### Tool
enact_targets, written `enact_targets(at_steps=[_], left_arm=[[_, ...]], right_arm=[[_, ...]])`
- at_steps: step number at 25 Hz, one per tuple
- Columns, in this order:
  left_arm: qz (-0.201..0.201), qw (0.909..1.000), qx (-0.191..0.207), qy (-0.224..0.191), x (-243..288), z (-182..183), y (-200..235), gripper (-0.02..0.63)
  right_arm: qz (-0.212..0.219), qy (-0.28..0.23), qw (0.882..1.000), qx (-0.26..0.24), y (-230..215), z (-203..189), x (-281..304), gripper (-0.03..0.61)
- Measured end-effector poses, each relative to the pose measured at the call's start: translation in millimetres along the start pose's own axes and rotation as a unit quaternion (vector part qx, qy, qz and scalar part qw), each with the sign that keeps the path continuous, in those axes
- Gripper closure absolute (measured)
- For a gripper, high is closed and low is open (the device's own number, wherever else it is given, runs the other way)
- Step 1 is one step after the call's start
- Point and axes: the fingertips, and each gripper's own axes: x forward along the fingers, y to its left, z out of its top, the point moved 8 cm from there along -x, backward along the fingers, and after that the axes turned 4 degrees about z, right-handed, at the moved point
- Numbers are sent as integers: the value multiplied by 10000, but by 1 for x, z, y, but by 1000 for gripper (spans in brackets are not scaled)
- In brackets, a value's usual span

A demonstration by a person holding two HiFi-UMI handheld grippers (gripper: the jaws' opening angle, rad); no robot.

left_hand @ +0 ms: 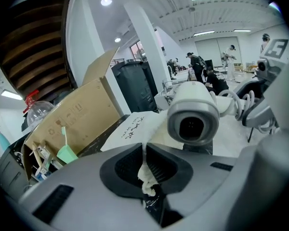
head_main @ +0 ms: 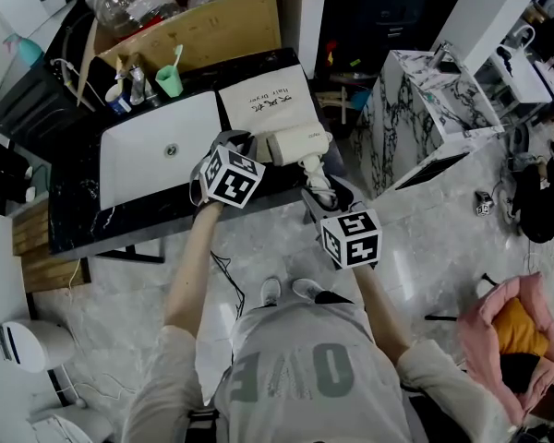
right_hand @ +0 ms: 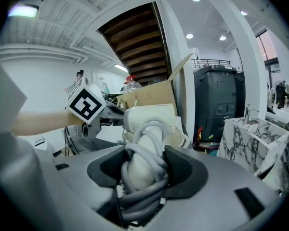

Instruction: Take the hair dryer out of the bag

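Dryer [head_main: 298, 144]: cream, bare of the bag, at the table's front edge near its right corner. Its barrel sits by the bag's front right corner and its handle points out past the edge toward the person.
Cord [right_hand: 140, 189]: grey, wound in loops round the dryer's handle.
Bag [head_main: 263, 100]: white cloth with dark lettering, lying flat on the table to the right of the sink, its front edge bunched up at the left gripper.
Left gripper [left_hand: 145, 153]: fingers together, pinching a fold of the bag's cloth. The dryer's round mouth faces it from just beyond.
Right gripper [right_hand: 145, 165]: fingers clamped on the dryer's handle over the cord loops, reaching in from the table's front side.
Table [head_main: 74, 210]: black, marbled.
Sink [head_main: 148, 155]: white, set into the table left of the bag.
Box [head_main: 226, 26]: open cardboard, along the table's back edge.
Cup [head_main: 169, 81]: green, holding a toothbrush, in front of the box behind the sink.
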Motion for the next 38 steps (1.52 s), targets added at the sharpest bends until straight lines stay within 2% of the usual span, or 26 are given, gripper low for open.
enact_targets(at_steps=[4, 7, 9, 12, 14, 17, 19, 22, 25, 29, 33, 35, 38], left_arm=[[-112, 9998, -180, -46, -5, 1, -4, 558], [-206, 9995, -191, -134, -10, 6, -5, 469], [-226, 9992, -259, -225, -15, 10, -5, 461], [-170, 9972, -571, -462, -28, 19, 2, 460], [2, 9930, -909, -753, -42, 31, 13, 460], [622, 9765, -1463, -1455, -76, 50, 32, 460], [894, 9597, -1814, -1953, -103, 60, 40, 464], [1176, 9322, -2219, -2607, -141, 69, 42, 504], [1874, 9087, -2170, -3034, -178, 66, 31, 553], [2666, 8786, -2151, -3327, -218, 49, 13, 569], [3018, 8608, -2435, -3295, -233, 22, 7, 572], [3154, 8556, -2504, -3251, -237, 10, 7, 572], [3281, 8527, -2551, -3166, -238, -1, 9, 572]], right_arm=[[-8, -327, 9994, -97, -6, 28, -1, 334], [-23, -684, 9974, -206, -11, 56, -1, 334], [-44, -922, 9952, -322, -14, 76, -1, 334], [-70, -1312, 9902, -478, -15, 103, -5, 334], [-70, -1647, 9851, -488, -13, 120, -10, 334], [-71, -2203, 9743, -472, -5, 138, -17, 334], [-51, -2535, 9661, -481, 2, 145, -23, 334], [50, -2928, 9550, -458, 14, 150, -30, 334], [161, -3227, 9449, -524, 27, 148, -34, 334], [274, -3494, 9347, -585, 40, 142, -40, 334], [259, -3568, 9319, -599, 45, 131, -49, 334], [208, -3520, 9337, -628, 48, 123, -51, 334], [230, -3354, 9395, -655, 50, 114, -51, 334]])
